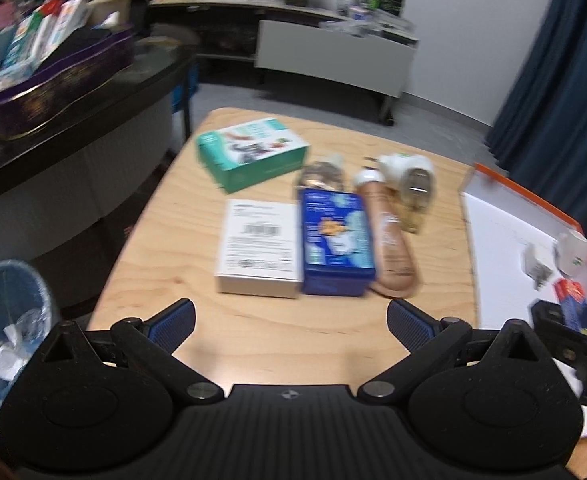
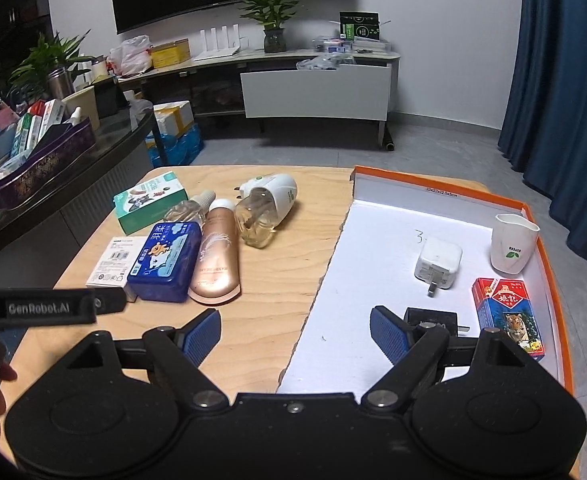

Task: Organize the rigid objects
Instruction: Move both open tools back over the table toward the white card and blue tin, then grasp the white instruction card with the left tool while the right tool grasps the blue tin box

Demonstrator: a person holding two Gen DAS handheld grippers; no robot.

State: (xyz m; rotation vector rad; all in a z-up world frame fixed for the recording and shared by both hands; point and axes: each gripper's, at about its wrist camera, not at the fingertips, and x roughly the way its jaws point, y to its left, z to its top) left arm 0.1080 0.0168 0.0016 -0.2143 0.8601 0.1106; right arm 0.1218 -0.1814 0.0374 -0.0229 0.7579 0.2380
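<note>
Both tools were empty between picks. The left gripper (image 1: 289,322) hung over the near edge of the pale wooden table (image 1: 165,240), its jaws spread wide and holding nothing; the right gripper (image 2: 293,330) hung over the border between the table and the shallow orange-rimmed white tray (image 2: 549,256), jaws likewise wide open and empty.

Several things already lay in the tray: a white plug adapter (image 2: 439,262), a white paper cup (image 2: 513,248), a red-and-blue tiger-printed carton (image 2: 509,316) and a small black block (image 2: 431,317) just behind the right-hand blue pad.

Still on the table, clustered together, were a white barcoded box (image 1: 259,246), a dark blue tin with cartoon print (image 1: 335,242) touching it, a rose-gold tube (image 1: 391,240), a teal-and-white carton (image 1: 253,154), a small clear dropper bottle (image 2: 191,208) and a white plug-in vaporiser with its amber bottle (image 2: 267,208).

The sorting looked roughly half done. The left wrist view was blurred, suggesting motion. The likely next move was to pick the blue tin or white box nearest the left tool; that called for jaws straddling one item only, since neighbours touched.
</note>
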